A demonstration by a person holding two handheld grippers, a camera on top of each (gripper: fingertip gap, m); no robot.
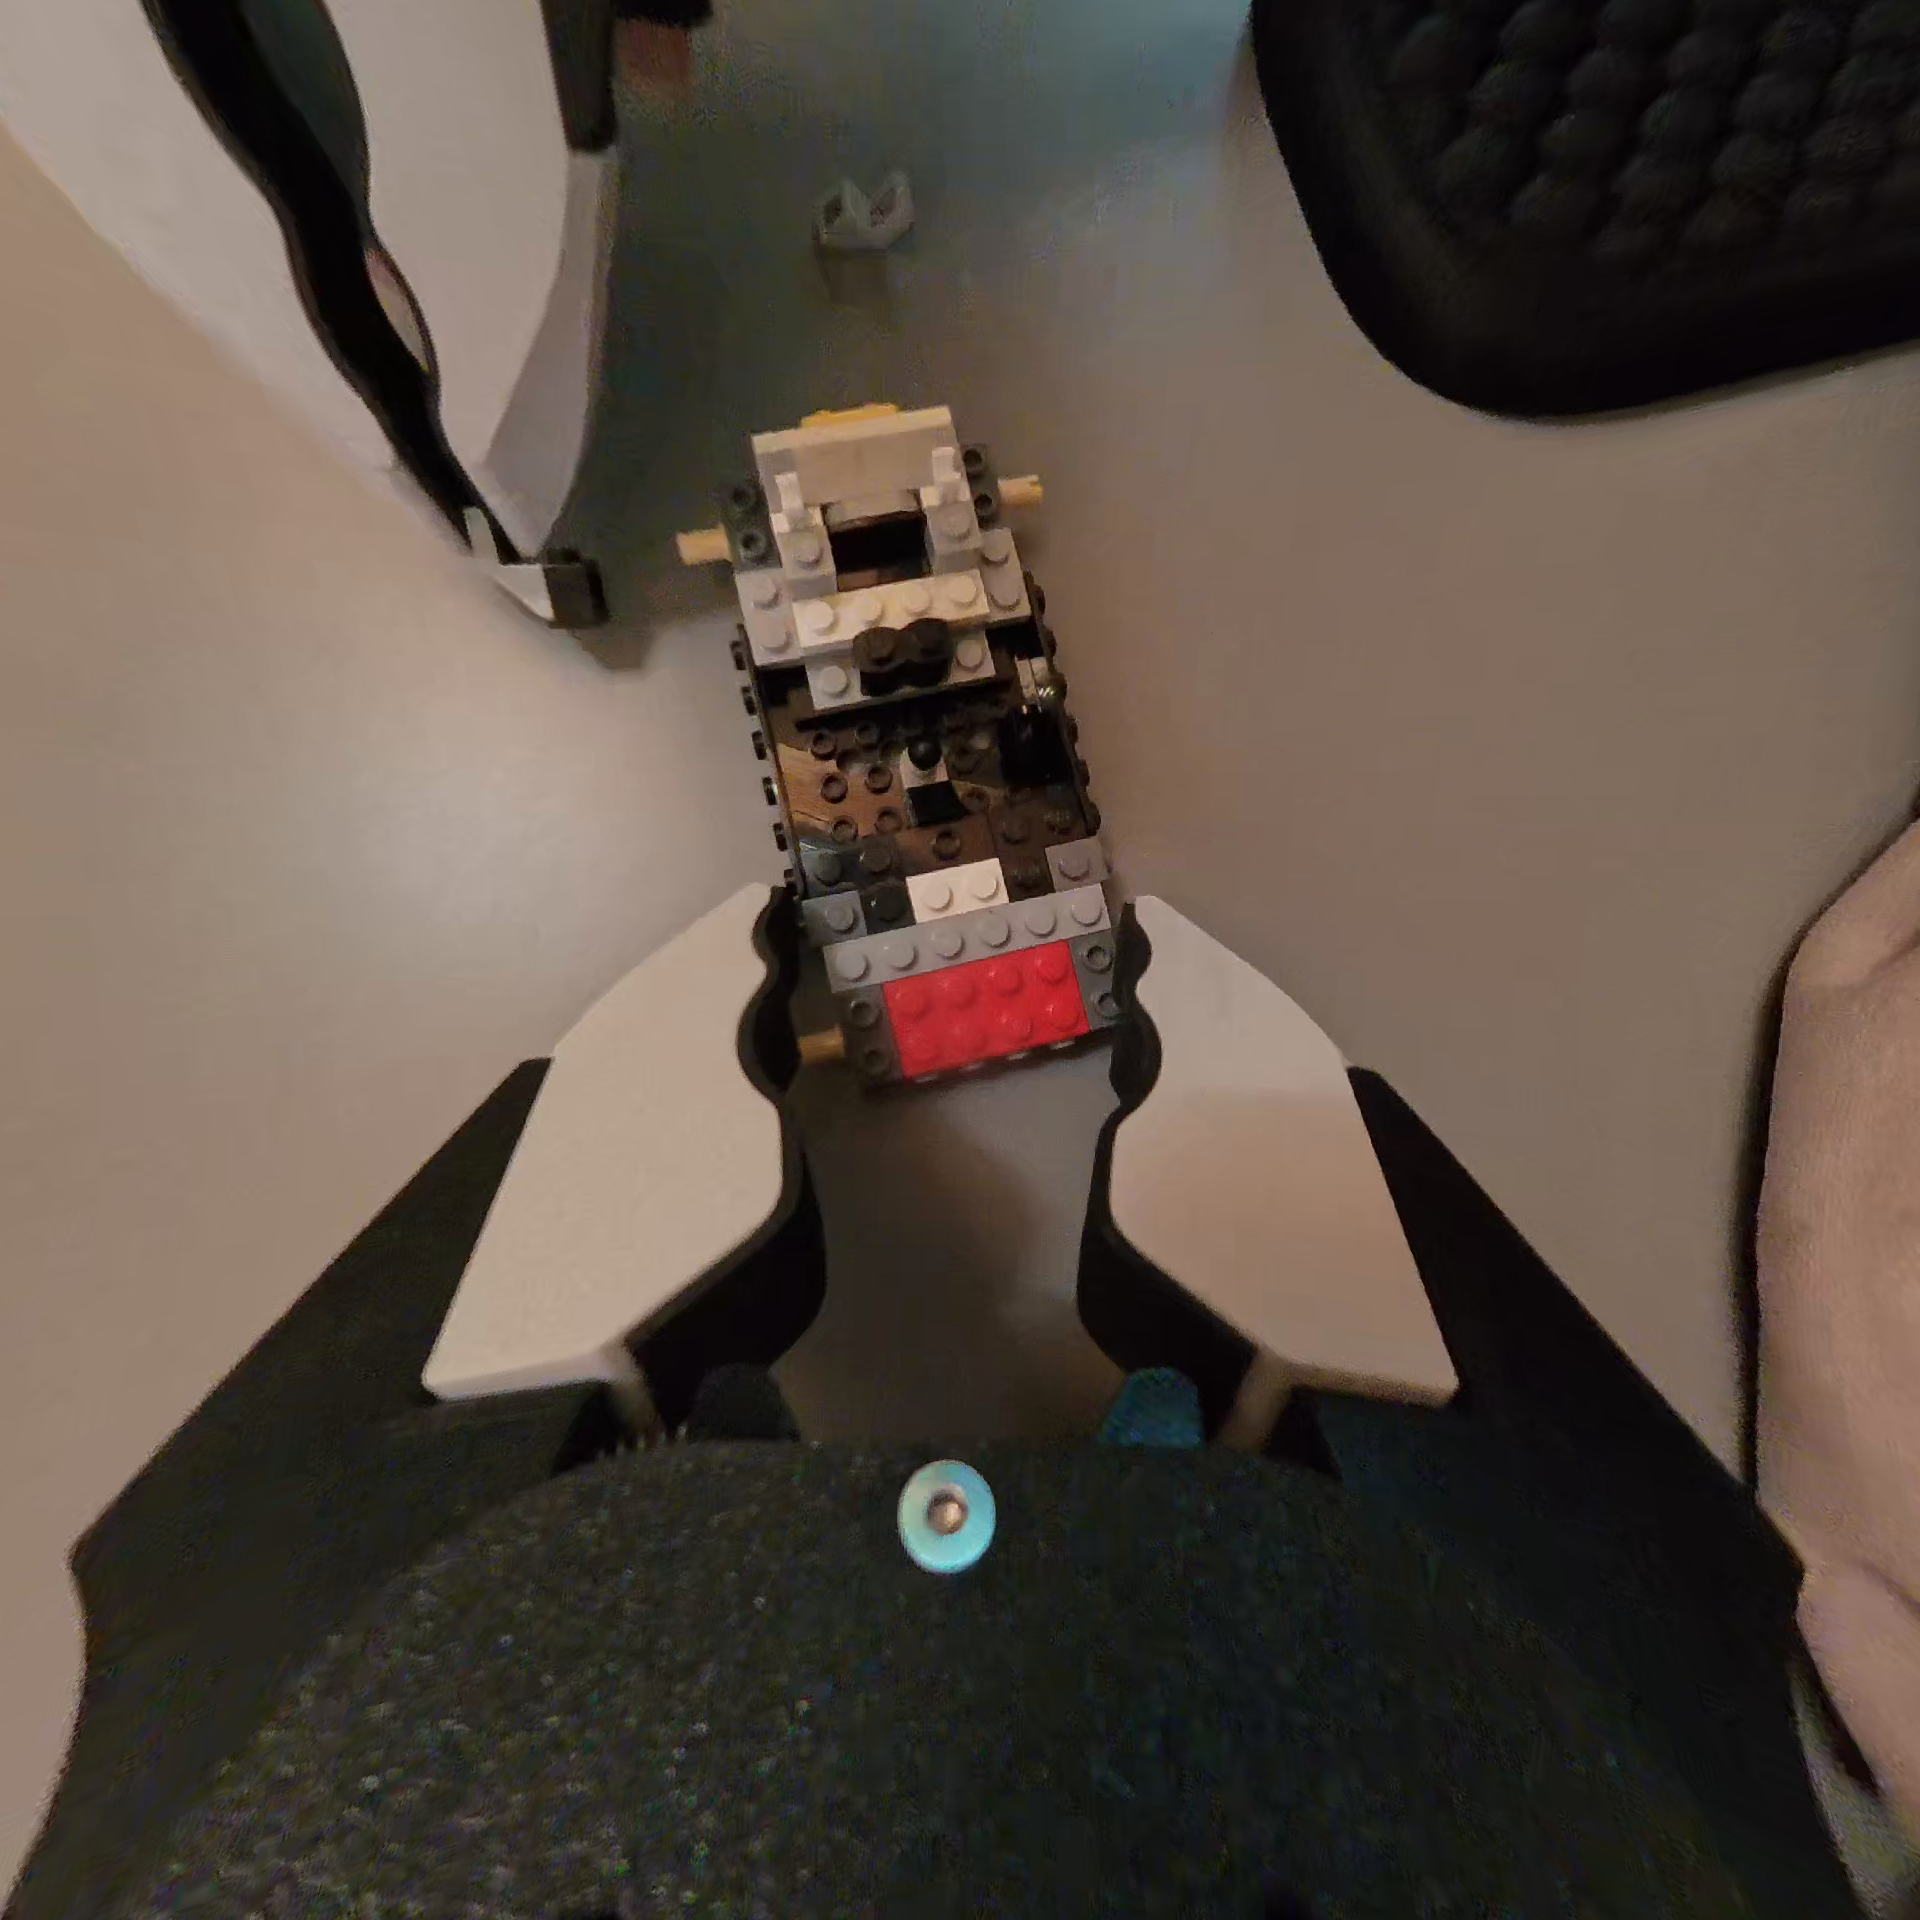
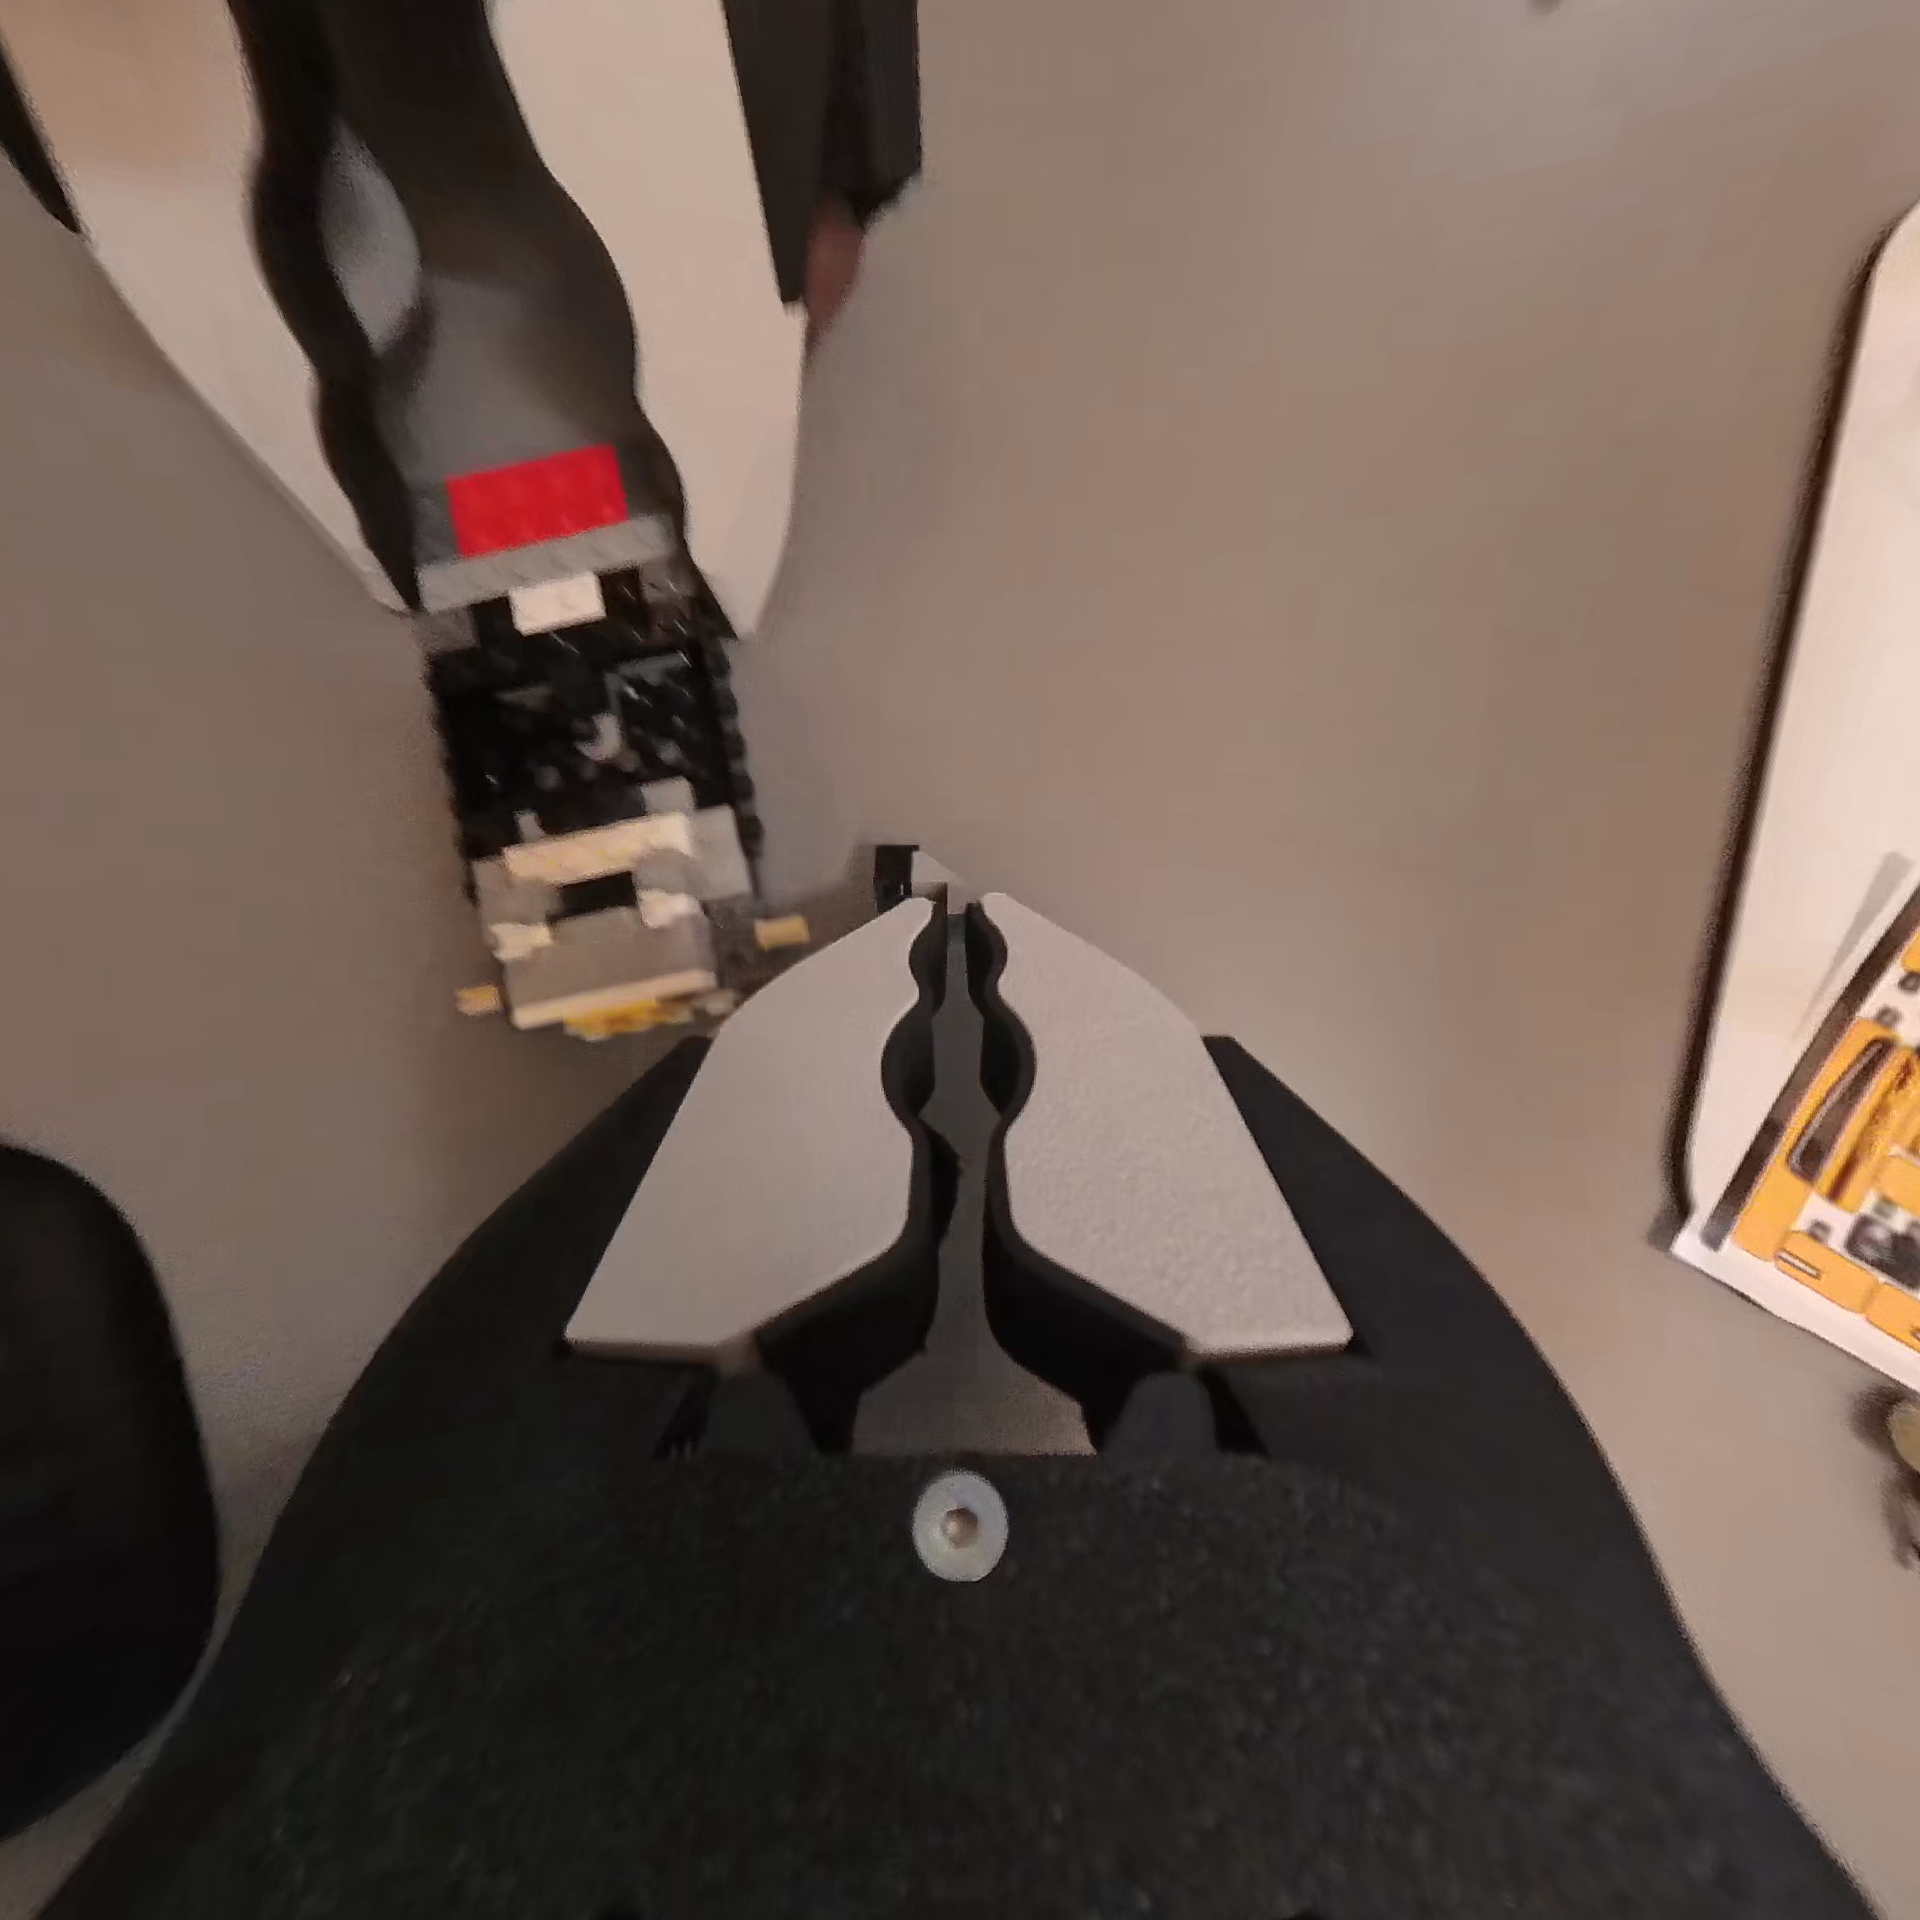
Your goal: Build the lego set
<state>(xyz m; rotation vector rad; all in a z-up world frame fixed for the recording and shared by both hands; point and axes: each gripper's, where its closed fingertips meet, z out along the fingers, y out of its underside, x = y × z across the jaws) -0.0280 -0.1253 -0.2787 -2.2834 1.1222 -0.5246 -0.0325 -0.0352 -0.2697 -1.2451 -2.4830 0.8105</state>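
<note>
A partly built lego car (image 1: pixel 914 727) lies on the grey table, with a red plate (image 1: pixel 982 1013) at its near end, a black studded middle and a grey-and-white far end with tan axle pins. My left gripper (image 1: pixel 951 971) is shut on the car's red end, one finger on each side. In the right wrist view the car (image 2: pixel 592 748) lies left of my right gripper (image 2: pixel 951 904). The right gripper is shut on a small black piece (image 2: pixel 896 864) that pokes out past its tips, just beside the car's grey end. The right gripper's tip with that piece also shows in the left wrist view (image 1: pixel 566 592).
A small loose grey piece (image 1: pixel 862 213) lies beyond the car. A black mesh pad (image 1: pixel 1610 187) fills the far right. A hand (image 1: pixel 1849 1247) is at the right edge. A yellow instruction booklet (image 2: pixel 1829 1195) lies on a white board (image 2: pixel 1808 623) to the right.
</note>
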